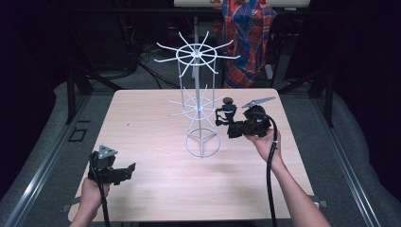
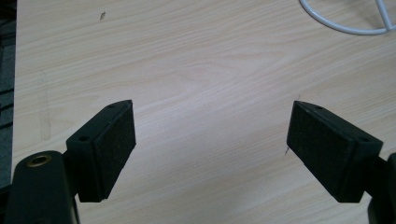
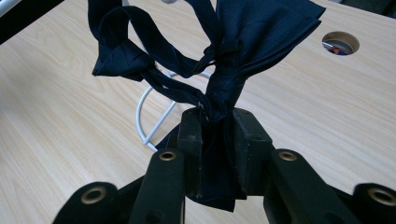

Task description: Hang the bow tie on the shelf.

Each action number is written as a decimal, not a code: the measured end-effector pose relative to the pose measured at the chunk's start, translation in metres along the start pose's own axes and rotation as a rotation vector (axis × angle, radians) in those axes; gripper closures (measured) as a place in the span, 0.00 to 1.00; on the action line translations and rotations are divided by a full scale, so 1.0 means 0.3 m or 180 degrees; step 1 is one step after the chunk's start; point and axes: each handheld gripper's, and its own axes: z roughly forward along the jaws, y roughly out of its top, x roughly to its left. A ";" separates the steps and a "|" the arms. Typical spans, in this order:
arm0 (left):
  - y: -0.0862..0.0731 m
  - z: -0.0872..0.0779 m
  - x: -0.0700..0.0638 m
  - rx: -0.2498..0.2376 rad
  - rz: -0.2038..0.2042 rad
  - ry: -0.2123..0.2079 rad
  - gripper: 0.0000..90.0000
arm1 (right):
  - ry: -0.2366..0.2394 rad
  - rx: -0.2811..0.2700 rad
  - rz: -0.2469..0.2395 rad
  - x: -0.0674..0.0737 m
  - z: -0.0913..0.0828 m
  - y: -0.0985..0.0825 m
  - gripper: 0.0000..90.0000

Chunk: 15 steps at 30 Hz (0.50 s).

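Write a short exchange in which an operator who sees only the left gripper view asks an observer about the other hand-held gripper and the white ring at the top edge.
Operator: What is the right hand-held gripper doing?
Observer: It is shut on a dark blue cloth, which bunches up above the jaws.
Operator: And the white ring at my top edge?
Observer: It is the base of a tall white wire rack with two tiers of spokes. In the high view the cloth is held beside the lower tier.
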 end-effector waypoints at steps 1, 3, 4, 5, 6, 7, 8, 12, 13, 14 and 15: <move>0.000 0.000 0.000 -0.0001 0.0001 0.0002 0.18 | -0.0009 0.0005 -0.0006 0.004 0.007 0.003 0.83; -0.001 0.001 0.000 -0.0012 0.0002 0.0015 0.18 | -0.0014 -0.0001 -0.0031 0.008 0.017 0.007 0.83; -0.001 0.002 0.000 -0.0010 0.0003 0.0016 0.18 | -0.0010 0.0021 -0.0033 0.010 0.020 0.008 0.83; -0.001 0.002 -0.001 -0.0017 -0.0008 0.0016 0.18 | -0.0012 0.0003 -0.0054 0.014 0.028 0.009 0.83; 0.000 0.002 -0.002 -0.0018 -0.0007 0.0018 0.18 | -0.0008 0.0005 -0.0063 0.018 0.033 0.011 0.83; 0.000 0.001 -0.002 0.0001 -0.0005 0.0009 0.18 | -0.0007 0.0020 -0.0071 0.021 0.035 0.012 0.82; 0.000 0.001 -0.002 0.0000 -0.0006 0.0011 0.18 | -0.0009 0.0017 -0.0081 0.024 0.039 0.013 0.82; 0.000 0.002 -0.002 -0.0018 -0.0006 0.0021 0.18 | -0.0002 0.0043 -0.0096 0.031 0.051 0.013 0.82; -0.001 0.001 -0.001 -0.0017 -0.0004 0.0023 0.18 | -0.0006 0.0070 -0.0108 0.033 0.058 0.009 0.82; 0.000 0.000 0.000 -0.0017 -0.0003 0.0026 0.18 | -0.0006 0.0070 -0.0108 0.033 0.058 0.009 0.82; -0.001 0.000 -0.001 -0.0024 -0.0002 0.0025 0.18 | 0.0000 0.0094 -0.0112 0.033 0.059 0.008 0.82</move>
